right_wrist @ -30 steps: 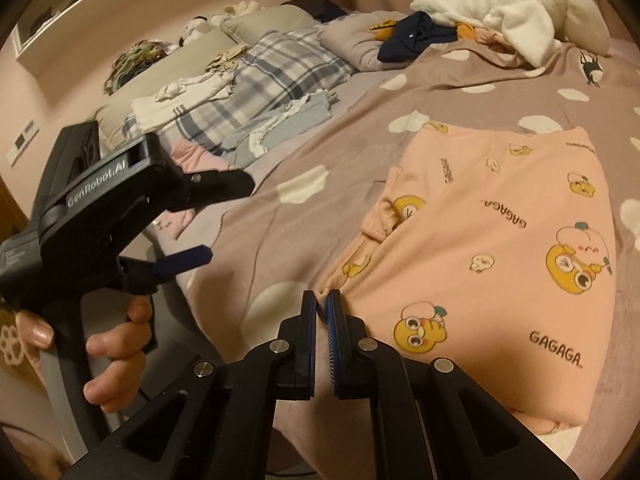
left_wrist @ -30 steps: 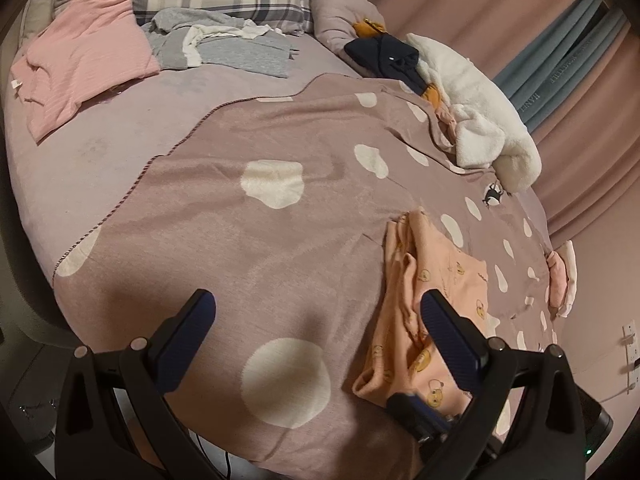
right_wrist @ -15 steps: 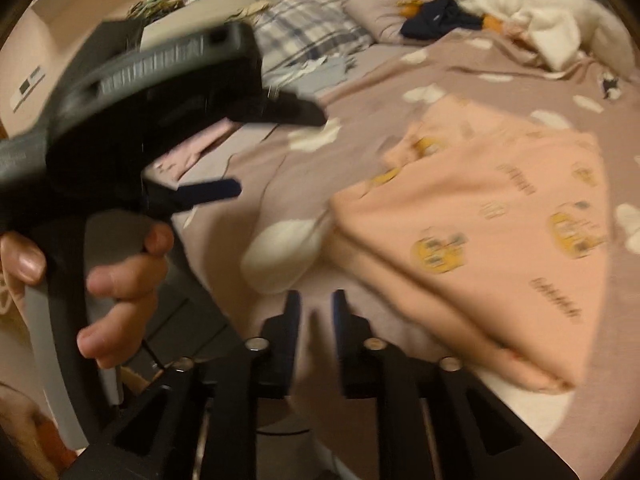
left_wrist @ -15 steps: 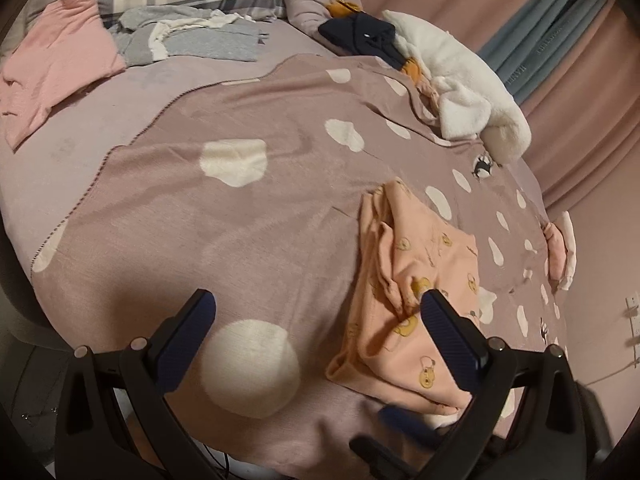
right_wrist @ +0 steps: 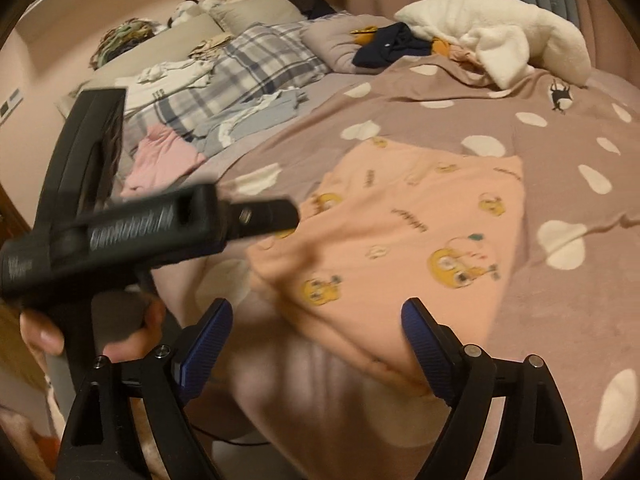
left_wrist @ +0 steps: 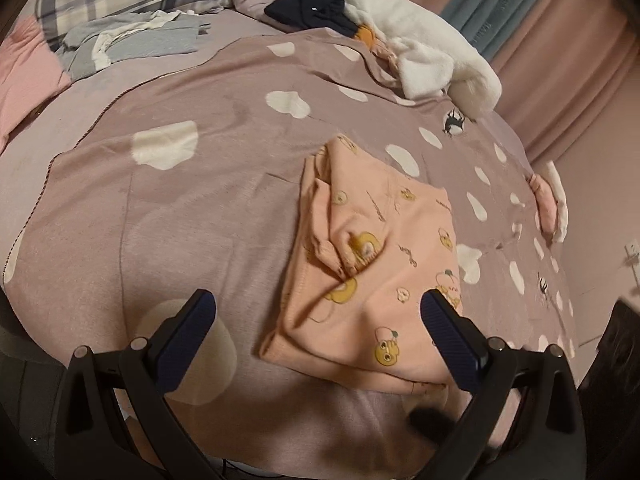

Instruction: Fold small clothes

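Blue ribbed pads line both of your tools, and both stand spread wide with nothing between the fingers. Your left gripper hangs over the near edge of the bed, its jaws straddling the near end of the folded peach-pink cotton garment printed with yellow cartoon chicks; whether the pads touch the cloth you cannot tell from this view. Your right gripper is likewise parted, with the same garment lying just ahead of it and its near corner reaching down between the two fingers, though that edge is blurred. In the right wrist view your left hand shows wrapped around the black handle of the left tool, which crosses the picture at the left. The garment lies flat in a rough rectangle, with a bunched fold along its left side, on the mauve blanket with white cloud-shaped patches that covers the bed. Farther off, well apart from the garment, a fluffy white plush throw is heaped beside a dark navy piece of clothing. Near the head of the bed sit a grey-and-white plaid pillow, a crumpled pale grey-blue garment and a pink ribbed top.
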A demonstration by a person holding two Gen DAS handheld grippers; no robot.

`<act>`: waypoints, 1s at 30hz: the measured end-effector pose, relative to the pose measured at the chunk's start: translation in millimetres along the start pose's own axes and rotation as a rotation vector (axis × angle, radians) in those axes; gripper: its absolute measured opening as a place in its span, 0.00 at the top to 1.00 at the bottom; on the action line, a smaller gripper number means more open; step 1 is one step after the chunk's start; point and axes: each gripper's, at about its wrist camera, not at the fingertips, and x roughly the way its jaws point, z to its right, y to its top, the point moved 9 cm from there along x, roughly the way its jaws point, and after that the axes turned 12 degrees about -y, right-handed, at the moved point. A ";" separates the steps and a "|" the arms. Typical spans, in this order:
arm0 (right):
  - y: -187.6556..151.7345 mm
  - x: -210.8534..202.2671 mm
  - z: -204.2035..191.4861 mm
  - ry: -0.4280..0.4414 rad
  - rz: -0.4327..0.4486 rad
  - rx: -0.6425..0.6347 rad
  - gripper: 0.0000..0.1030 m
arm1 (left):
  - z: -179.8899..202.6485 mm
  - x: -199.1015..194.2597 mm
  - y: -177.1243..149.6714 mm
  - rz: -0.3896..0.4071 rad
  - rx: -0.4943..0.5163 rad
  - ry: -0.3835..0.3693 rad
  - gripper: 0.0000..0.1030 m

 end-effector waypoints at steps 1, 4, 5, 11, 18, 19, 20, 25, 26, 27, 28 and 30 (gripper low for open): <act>3.6 0.1 6.5 -0.013 0.006 0.011 0.15 | 1.1 1.9 -0.9 -0.003 -0.002 -0.002 0.00; 6.2 4.1 19.8 0.004 -0.007 0.075 0.12 | 2.6 7.1 -1.8 -0.006 -0.021 -0.030 0.00; 6.4 7.4 26.5 0.026 -0.021 0.127 0.12 | 3.3 8.8 -1.7 -0.006 -0.023 -0.041 0.01; 3.5 19.8 63.4 0.142 -0.073 0.376 0.11 | 9.1 22.2 -6.0 -0.038 -0.011 -0.120 0.00; -12.5 35.2 104.5 0.157 -0.151 0.543 0.10 | -15.7 41.6 -9.7 -0.116 -0.200 -0.257 0.01; -15.5 36.8 109.2 0.163 -0.160 0.562 0.10 | -16.9 41.0 -8.8 -0.115 -0.226 -0.286 0.01; -16.7 37.3 111.7 0.171 -0.164 0.573 0.10 | -18.5 39.4 -7.2 -0.110 -0.250 -0.316 0.01; -19.0 40.1 116.8 0.253 -0.163 0.650 0.04 | -14.9 35.9 -8.6 -0.147 -0.260 -0.378 0.01; -18.4 40.1 117.0 0.278 -0.153 0.666 0.00 | -13.0 35.2 -8.6 -0.145 -0.253 -0.380 0.00; -17.9 41.0 117.2 0.295 -0.143 0.688 0.00 | -11.7 34.9 -9.1 -0.144 -0.251 -0.384 0.00; -17.8 41.7 119.3 0.300 -0.141 0.697 0.00 | -8.9 36.3 -9.9 -0.148 -0.251 -0.398 0.00; -16.3 42.8 120.3 0.315 -0.136 0.713 0.00 | -2.3 41.6 -11.6 -0.171 -0.240 -0.426 0.01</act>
